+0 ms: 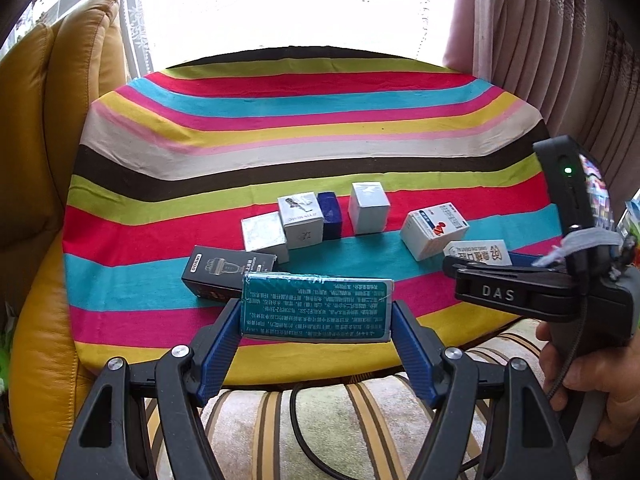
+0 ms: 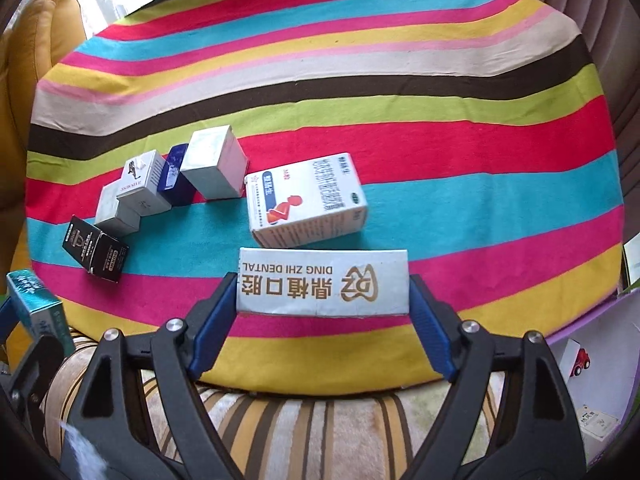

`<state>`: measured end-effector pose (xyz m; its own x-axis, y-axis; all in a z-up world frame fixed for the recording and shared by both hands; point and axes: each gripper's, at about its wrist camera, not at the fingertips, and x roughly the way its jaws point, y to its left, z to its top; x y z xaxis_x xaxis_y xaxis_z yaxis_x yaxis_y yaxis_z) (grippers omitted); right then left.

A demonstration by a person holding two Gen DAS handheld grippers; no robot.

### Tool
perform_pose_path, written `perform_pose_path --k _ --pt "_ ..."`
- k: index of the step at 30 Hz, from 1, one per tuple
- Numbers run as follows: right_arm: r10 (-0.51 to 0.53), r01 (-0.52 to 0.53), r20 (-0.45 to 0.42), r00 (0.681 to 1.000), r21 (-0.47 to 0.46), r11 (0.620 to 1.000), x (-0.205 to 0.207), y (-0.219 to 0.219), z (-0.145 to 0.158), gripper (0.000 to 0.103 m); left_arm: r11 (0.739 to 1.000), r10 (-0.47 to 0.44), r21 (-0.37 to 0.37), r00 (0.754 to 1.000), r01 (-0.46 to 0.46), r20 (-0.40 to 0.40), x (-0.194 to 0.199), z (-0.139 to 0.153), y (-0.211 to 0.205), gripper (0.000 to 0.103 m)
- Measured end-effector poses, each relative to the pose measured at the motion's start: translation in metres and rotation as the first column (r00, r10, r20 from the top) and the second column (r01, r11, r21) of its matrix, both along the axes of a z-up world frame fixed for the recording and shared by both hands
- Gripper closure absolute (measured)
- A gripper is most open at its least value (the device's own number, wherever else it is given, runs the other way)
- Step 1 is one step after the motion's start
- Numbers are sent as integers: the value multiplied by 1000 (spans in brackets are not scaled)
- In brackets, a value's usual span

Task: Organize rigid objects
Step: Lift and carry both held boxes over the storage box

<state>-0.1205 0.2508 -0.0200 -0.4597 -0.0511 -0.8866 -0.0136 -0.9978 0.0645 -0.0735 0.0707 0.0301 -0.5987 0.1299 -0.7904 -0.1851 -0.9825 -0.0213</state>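
both lifted: left gripper (image 1: 316,334) clamps the teal box (image 1: 316,308), right gripper (image 2: 322,304) clamps the dental box (image 2: 323,284); six boxes remain loose around the medicine box (image 2: 306,202) on the bench (image 2: 440,80).

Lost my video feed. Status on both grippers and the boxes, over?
Left gripper shut on teal box. Right gripper shut on white dental box. Six boxes on striped cloth. Nothing blocking.

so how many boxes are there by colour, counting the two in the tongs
teal: 1, the teal box in the left tongs
white or silvery: 5, including the dental box in the right tongs and the medicine box
black: 1, the black box
dark blue: 1, the blue box
total: 8
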Motion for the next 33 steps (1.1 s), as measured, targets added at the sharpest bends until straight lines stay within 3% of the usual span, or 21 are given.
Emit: perform_pose_path --k 10,19,26,33 --pt "-62 59 -96 993 -27 998 42 31 26 19 999 -45 0 999 45 -17 10 9 23 30" --pt "-195 186 -147 970 -70 980 89 83 47 19 988 -157 -13 987 156 -34 26 17 70 30" --pt "-307 295 -163 938 -94 951 127 125 54 19 959 -281 -54 958 277 -64 48 27 124 30" --pt "-397 384 -157 904 -108 917 155 161 53 19 912 -404 -111 911 395 -82 70 31 178 30"
